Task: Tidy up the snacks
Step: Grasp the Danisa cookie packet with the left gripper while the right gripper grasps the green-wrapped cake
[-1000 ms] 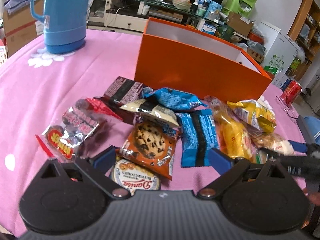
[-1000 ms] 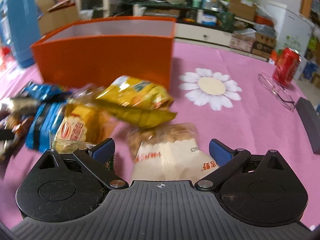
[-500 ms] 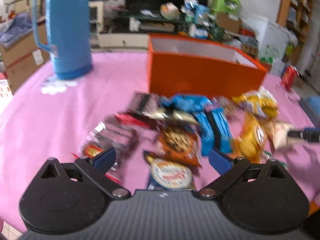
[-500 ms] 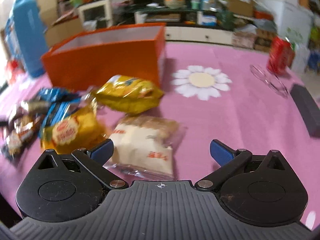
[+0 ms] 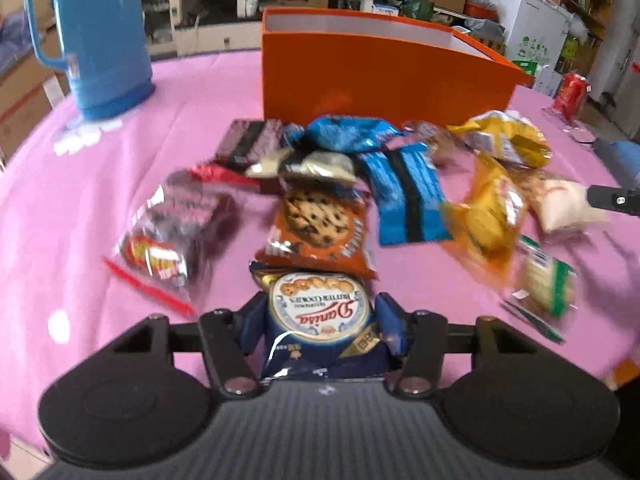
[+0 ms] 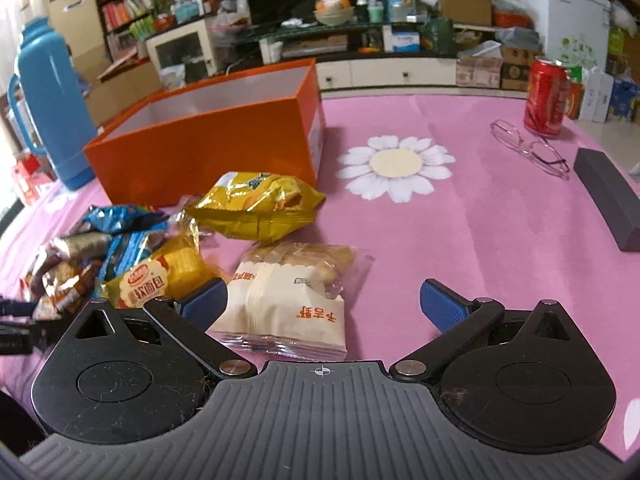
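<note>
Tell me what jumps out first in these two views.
A big orange box stands open at the back of the pink tablecloth, with a heap of snack packets spread in front of it. The left gripper is closing on a blue butter cookie packet, and a tall blue thermos stands far left.

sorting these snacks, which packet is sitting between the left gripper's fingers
The blue Danisa butter cookies packet, with the round cookie-tin picture. The left gripper is closing on it, a pad at each side; the chocolate chip cookie packet lies just beyond.

Snack packets (image 5: 408,196) scattered flat before open orange box (image 5: 380,76); butter-cookie pack (image 5: 318,312) nearest (label inverted).
</note>
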`<state>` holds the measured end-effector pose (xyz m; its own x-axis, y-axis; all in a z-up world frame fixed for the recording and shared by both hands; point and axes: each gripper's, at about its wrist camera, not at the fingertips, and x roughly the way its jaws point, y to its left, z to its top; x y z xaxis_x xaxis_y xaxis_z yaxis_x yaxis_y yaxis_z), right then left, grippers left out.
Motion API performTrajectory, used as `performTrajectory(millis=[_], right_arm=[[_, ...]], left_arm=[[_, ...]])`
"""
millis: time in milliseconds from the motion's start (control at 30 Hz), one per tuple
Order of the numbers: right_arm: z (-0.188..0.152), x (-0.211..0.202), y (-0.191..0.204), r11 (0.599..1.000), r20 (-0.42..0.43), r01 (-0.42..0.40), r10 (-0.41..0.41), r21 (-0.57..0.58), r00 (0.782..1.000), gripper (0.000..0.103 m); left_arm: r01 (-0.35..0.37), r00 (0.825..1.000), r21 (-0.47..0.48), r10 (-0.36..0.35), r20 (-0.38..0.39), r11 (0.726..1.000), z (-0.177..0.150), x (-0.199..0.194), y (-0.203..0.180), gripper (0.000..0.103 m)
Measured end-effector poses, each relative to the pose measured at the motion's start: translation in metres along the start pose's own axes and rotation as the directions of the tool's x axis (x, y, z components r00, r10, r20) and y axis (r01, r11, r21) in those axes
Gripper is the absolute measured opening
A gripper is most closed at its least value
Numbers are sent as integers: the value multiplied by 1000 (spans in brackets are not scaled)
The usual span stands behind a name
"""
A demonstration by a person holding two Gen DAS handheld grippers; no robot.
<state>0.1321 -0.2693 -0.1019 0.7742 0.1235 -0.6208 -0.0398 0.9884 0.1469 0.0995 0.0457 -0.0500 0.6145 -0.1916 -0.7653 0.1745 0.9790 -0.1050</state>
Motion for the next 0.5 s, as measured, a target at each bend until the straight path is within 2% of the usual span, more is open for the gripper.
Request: performTrajectory(millis=[67,133,200,333,500], right_arm=[[-5,-9,1,1000,8,-7,7,17,1000,92],[-16,-17,6,998,-2,-48,48,34,999,92],[-28,-25,15,993,-10,-112,112,32,994,92],[-42,-27,48,979,-44,-196,193,-60,980,92],[-44,-10,84,965,-66,-193,184,-179,981,92]], left_arm=[[14,1000,-16,-14,3,1000,-11,-8,-1,57],[3,1000,10,-4,9,1000,-21,-14,-8,58],[-6,1000,32,6,3,999,-21,-12,-15,69],[-25,1000,49,25,4,998,-18,-8,-22,69],[-22,1000,51,22,12,998,-17,-6,-21,70]])
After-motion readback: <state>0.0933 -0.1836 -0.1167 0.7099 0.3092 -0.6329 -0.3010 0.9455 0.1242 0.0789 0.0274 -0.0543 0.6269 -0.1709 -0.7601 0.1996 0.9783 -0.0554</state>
